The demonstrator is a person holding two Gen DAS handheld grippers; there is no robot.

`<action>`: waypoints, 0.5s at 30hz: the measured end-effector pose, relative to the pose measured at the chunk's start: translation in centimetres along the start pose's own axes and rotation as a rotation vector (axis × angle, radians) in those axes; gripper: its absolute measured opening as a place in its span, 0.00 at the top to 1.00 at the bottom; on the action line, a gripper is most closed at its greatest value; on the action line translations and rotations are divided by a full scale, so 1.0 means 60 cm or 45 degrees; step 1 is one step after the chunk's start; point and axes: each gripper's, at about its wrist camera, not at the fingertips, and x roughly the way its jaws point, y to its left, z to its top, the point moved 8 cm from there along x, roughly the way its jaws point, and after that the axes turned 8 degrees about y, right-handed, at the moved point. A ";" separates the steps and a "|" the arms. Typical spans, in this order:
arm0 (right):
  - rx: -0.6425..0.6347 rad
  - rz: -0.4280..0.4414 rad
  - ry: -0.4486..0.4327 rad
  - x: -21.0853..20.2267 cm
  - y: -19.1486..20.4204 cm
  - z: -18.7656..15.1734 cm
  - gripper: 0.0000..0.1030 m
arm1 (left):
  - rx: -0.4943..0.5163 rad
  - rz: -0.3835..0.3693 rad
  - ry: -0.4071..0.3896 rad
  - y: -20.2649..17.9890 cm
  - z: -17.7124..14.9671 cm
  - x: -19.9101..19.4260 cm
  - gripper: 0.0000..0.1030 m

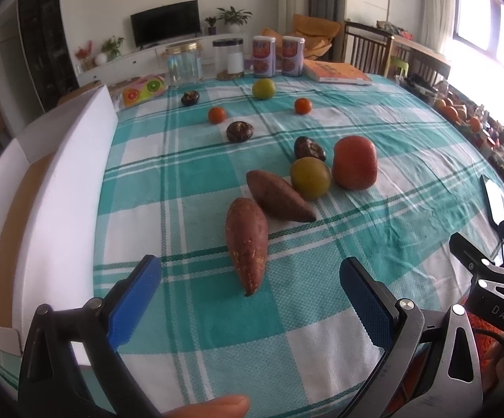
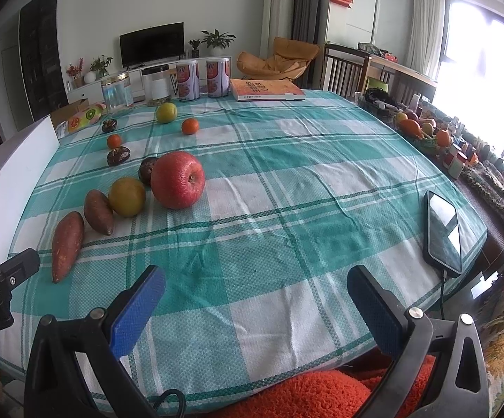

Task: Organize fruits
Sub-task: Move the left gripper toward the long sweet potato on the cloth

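Blue pads [image 1: 135, 299] on my left gripper [image 1: 250, 291] stand wide apart and hold nothing. My right gripper [image 2: 255, 299] is wide open too, with nothing in it. Both hang over the near edge of the checked cloth [image 2: 287, 209].

Just past my left gripper lies a sweet potato [image 1: 246, 244], its thin tip pointing at me. A second sweet potato [image 1: 280, 196] lies just behind it, touching or almost touching. Next comes a green-yellow round fruit [image 1: 310, 177], then a big red apple [image 2: 177, 179] right beside it. A dark mushroom [image 1: 308, 148] sits behind those two.

Farther back I see another mushroom [image 1: 239, 131], two small oranges [image 1: 216, 115] [image 1: 303, 106], one more green fruit [image 1: 263, 88] and a third mushroom [image 1: 190, 98].

A white box [image 1: 74, 188] with open flaps stands along the left side. A phone [image 2: 443, 231] lies near the right edge. Jars [image 1: 184, 62], two cans [image 1: 264, 56] and a book [image 1: 337, 72] stand at the far end
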 end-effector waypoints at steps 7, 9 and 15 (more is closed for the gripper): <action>0.000 0.001 0.000 0.000 0.001 0.000 0.00 | -0.009 -0.014 0.043 0.001 -0.009 0.015 0.00; 0.000 0.001 0.001 0.001 0.000 -0.001 0.00 | -0.018 -0.029 0.076 0.003 -0.013 0.025 0.00; 0.007 0.008 0.007 0.007 -0.001 -0.004 0.00 | -0.042 -0.052 0.200 0.009 -0.040 0.070 0.00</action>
